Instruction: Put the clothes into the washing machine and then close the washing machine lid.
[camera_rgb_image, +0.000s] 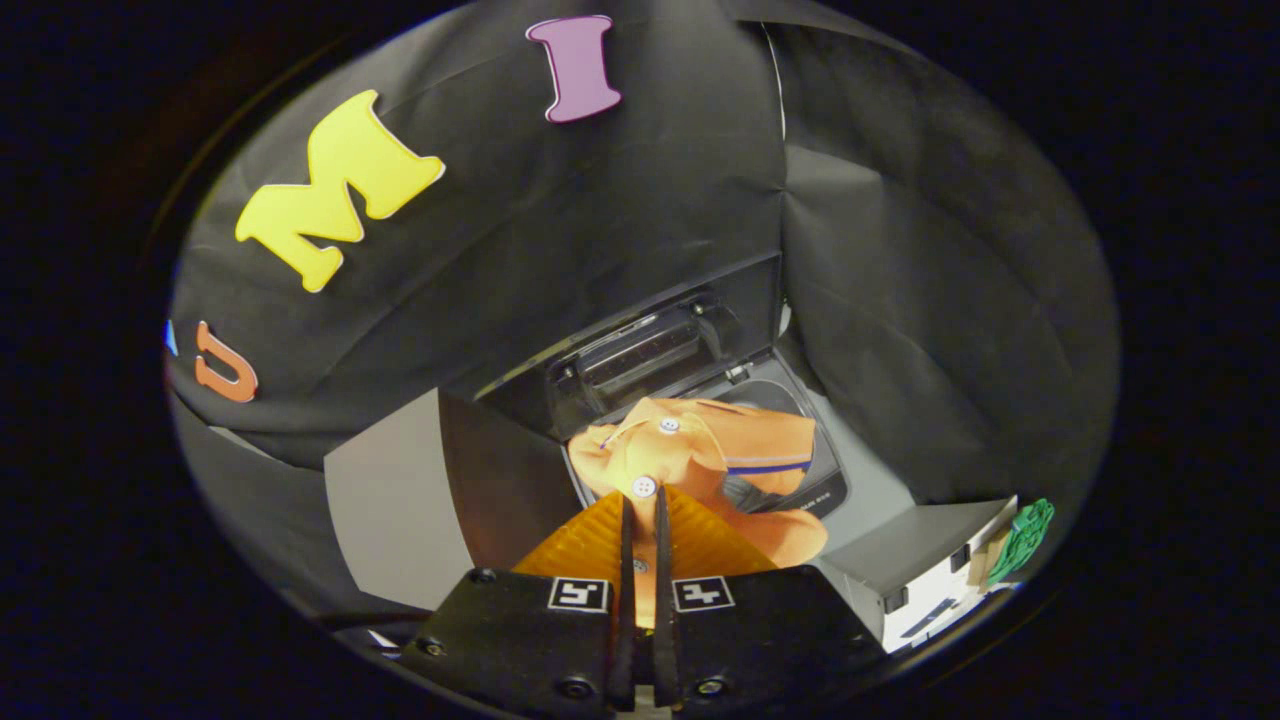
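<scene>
- Grey panel (395, 500) stands left of the fingers.
- Orange shirt (700, 455) is pinched by the gripper (641, 520), fingers pressed nearly together on its cloth, hanging over the open washing machine (815, 470), lid (650, 345) raised behind.
- Green cloth (1025, 535) lies far right on a white box (935, 580).

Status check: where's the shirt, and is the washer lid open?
Hand-held gripper shut on orange shirt. Shirt hangs above open washing machine. Lid up, nothing blocking.
</scene>
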